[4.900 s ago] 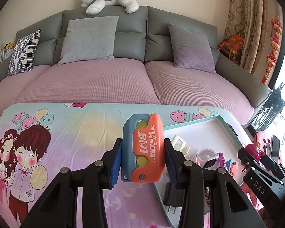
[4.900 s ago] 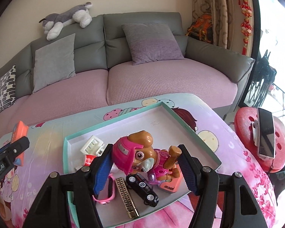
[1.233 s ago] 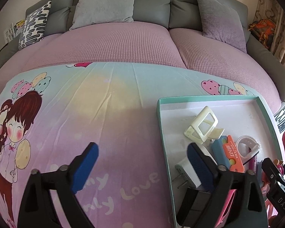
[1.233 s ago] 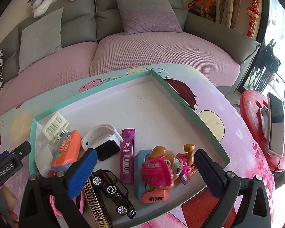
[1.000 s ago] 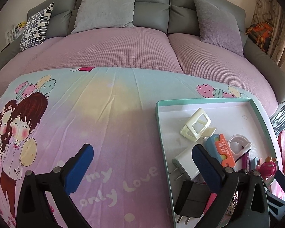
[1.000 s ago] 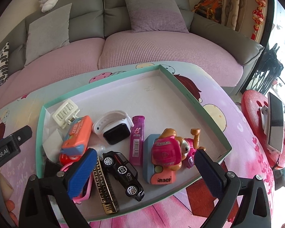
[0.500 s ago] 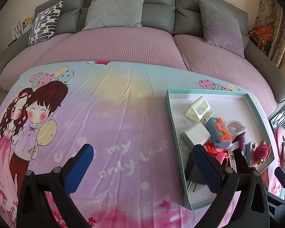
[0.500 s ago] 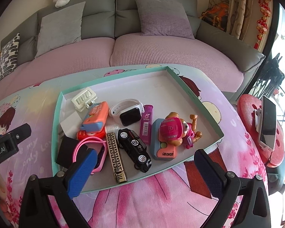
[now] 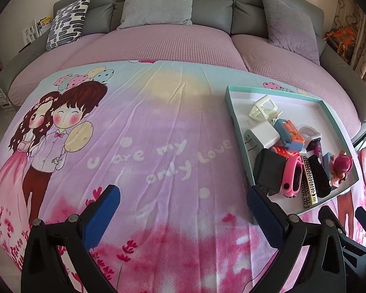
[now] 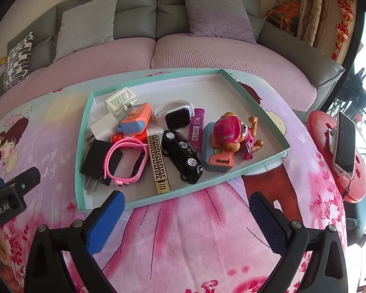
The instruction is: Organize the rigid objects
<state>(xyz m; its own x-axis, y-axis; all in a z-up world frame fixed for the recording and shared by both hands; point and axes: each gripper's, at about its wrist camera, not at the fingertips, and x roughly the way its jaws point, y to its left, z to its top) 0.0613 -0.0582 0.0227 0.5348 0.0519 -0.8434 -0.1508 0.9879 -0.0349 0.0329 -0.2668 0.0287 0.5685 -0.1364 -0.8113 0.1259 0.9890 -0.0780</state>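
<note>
In the left view we see our left tool [image 9: 180, 204] released over the worktop [image 9: 158, 131], and in the right view our right tool [image 10: 186, 210] released before the tray [image 10: 263, 117] holding the toy car [image 10: 181, 155].

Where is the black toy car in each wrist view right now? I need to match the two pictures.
Left wrist: black toy car lies at the right edge, in the tray's near end, mostly end-on between the gold patterned bar and the pink pup toy.
Right wrist: black toy car sits mid-frame, diagonal, right of the same bar.
Shared landmark: the teal tray.
</note>
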